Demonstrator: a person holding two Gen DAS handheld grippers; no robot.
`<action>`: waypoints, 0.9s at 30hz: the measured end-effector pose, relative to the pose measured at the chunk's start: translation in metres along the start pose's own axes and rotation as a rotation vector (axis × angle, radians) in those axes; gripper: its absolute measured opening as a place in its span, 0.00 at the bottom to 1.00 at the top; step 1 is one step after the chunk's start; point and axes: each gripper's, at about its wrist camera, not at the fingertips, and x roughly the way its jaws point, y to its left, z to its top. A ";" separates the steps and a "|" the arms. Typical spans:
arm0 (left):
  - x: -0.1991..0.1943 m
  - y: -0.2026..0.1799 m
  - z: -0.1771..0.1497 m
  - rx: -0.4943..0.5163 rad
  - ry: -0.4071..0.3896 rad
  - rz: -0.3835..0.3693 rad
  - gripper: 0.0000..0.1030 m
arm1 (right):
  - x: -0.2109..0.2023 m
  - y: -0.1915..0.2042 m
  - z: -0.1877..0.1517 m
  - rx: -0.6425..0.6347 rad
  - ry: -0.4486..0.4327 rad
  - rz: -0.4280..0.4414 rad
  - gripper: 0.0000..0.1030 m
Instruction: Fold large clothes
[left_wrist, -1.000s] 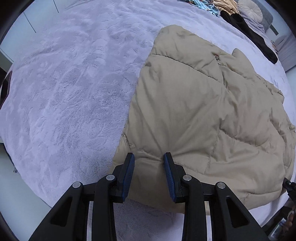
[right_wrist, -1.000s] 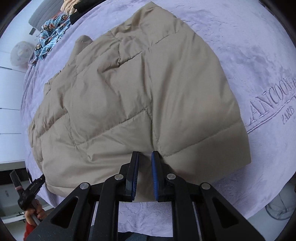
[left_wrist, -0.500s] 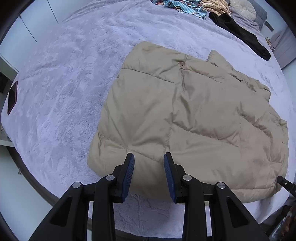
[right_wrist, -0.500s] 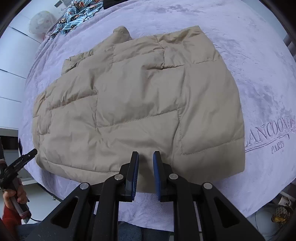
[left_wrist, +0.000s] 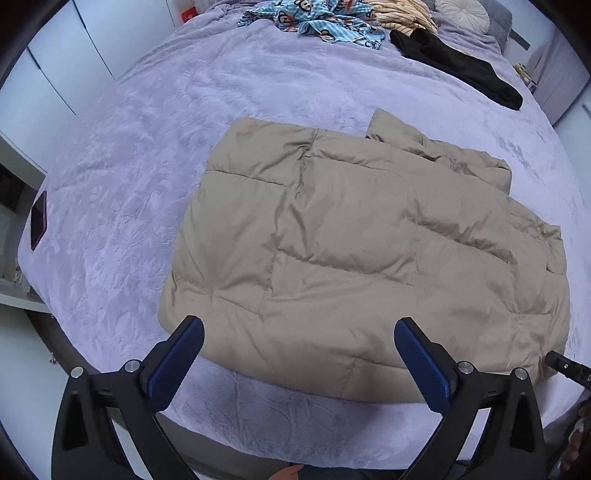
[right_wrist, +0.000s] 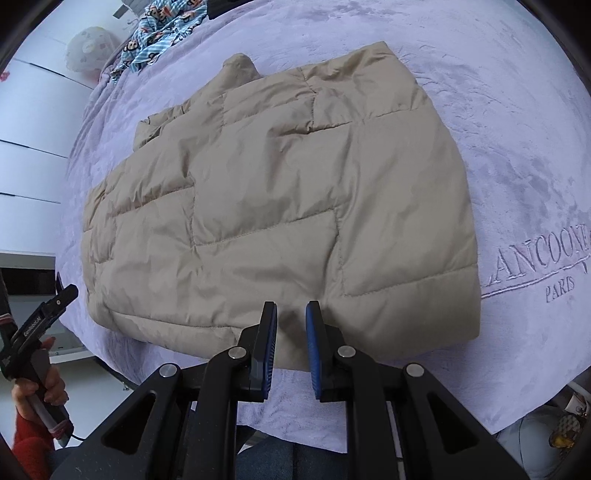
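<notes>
A beige quilted puffer jacket (left_wrist: 351, 240) lies folded flat on the lilac plush bed cover (left_wrist: 129, 166), near the bed's front edge. My left gripper (left_wrist: 299, 322) hovers above the jacket's near hem, its jaws opening wide, nothing between the blue pads. In the right wrist view the same jacket (right_wrist: 277, 184) fills the middle. My right gripper (right_wrist: 291, 304) hangs over the near hem, jaws a narrow gap apart with nothing gripped. A person's hand holds the left gripper (right_wrist: 40, 314) at the left edge there.
A dark phone (left_wrist: 38, 225) lies at the bed's left edge. Blue patterned clothes (left_wrist: 325, 22) and a black garment (left_wrist: 461, 70) are heaped at the far end. Embroidered lettering (right_wrist: 535, 254) marks the cover right of the jacket. White cupboards stand to the left.
The left gripper has drawn back and up from the jacket's hem, and its jaws have sprung wide. The right gripper rose slightly and rolled, its gap unchanged.
</notes>
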 end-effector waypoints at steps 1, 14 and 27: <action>-0.003 -0.003 -0.001 0.001 -0.001 0.001 1.00 | -0.001 -0.003 0.000 0.007 0.003 0.010 0.17; -0.017 -0.016 -0.015 0.056 -0.007 0.043 1.00 | 0.007 0.005 0.002 -0.006 0.022 0.045 0.38; 0.024 0.071 0.028 0.231 0.036 -0.015 1.00 | 0.047 0.098 -0.026 0.204 -0.066 0.027 0.77</action>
